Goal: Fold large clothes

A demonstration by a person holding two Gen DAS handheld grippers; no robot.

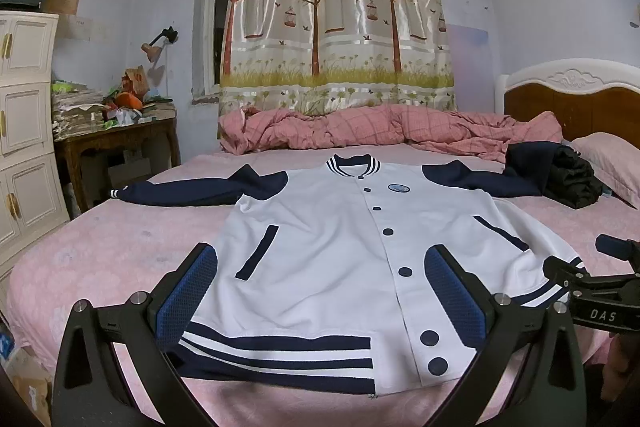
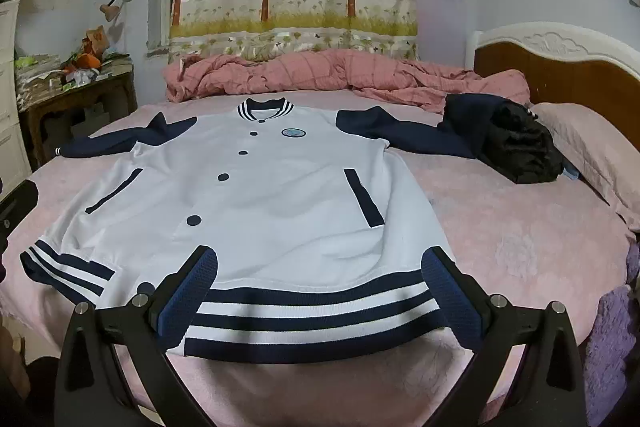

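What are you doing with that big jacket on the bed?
A person holds a gripper in each hand over a white and navy jacket spread flat, buttoned, on the pink bed, sleeves out to the sides. The left gripper and the right gripper are both open near the striped hem, gripping nothing. No fold shows yet.

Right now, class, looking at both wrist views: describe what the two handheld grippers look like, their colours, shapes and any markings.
The left gripper and right gripper match: black angled frames with silver bolt heads and two fingers lined with blue textured pads. The right gripper's body, seen from the left view, carries white letters "DAS". No cables or sleeves show.
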